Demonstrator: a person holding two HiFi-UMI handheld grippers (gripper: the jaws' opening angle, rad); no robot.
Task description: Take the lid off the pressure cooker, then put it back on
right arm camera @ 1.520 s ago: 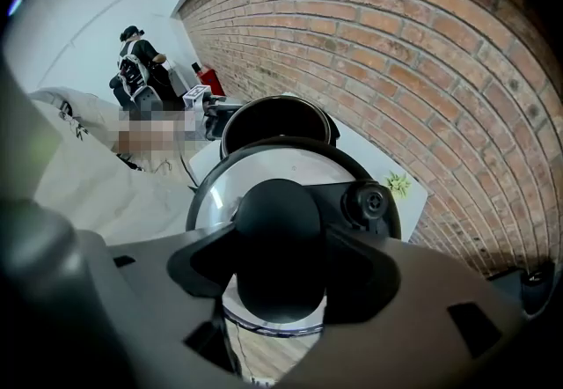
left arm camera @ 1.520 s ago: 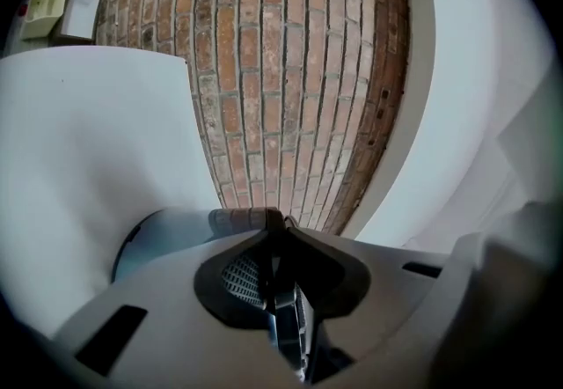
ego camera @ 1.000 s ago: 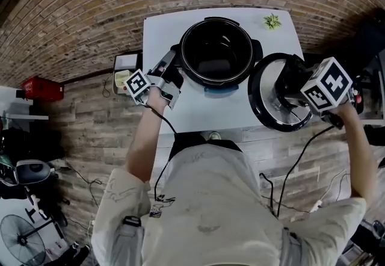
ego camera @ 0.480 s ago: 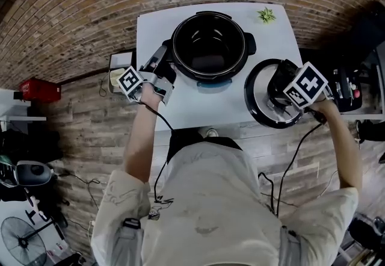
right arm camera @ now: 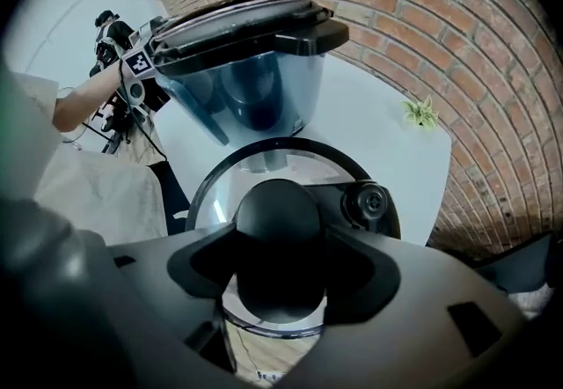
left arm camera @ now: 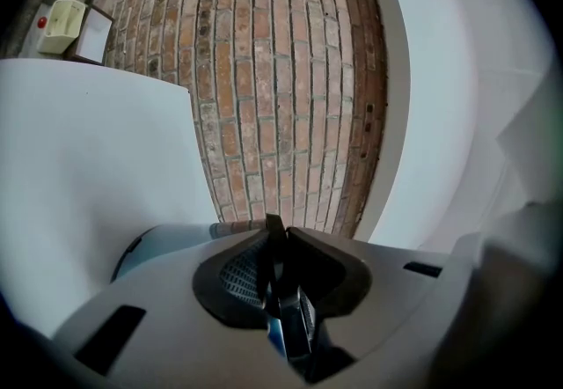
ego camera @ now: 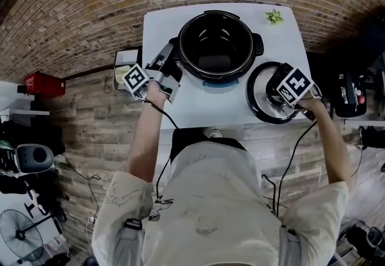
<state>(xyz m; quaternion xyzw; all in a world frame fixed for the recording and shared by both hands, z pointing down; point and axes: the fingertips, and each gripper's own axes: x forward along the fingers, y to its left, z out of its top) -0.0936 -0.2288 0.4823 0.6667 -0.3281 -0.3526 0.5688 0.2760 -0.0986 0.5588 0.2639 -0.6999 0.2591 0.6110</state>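
Note:
The black pressure cooker [ego camera: 180,48] stands open on the white table [ego camera: 198,108], its pot dark inside. My left gripper [ego camera: 171,61] is at the cooker's left side handle, and its jaws [left arm camera: 280,290] are nearly together on a thin dark tab of that handle. The glass lid [ego camera: 255,96] with a black rim is low over the table's right front corner. My right gripper [ego camera: 281,91] points down onto it, shut on the lid's round black knob [right arm camera: 277,229]. In the right gripper view the cooker [right arm camera: 246,70] stands beyond the lid [right arm camera: 264,163]. Whether the lid rests on the table I cannot tell.
A small green plant [ego camera: 274,17] sits at the table's far right corner. A pale box [ego camera: 123,72] stands just left of the table. Cables hang from both grippers. A red object [ego camera: 42,84] and a fan [ego camera: 24,231] are on the floor at the left.
My right gripper has come down with the lid, from well above the table to low over its right front corner. The left gripper has stayed at the cooker's handle.

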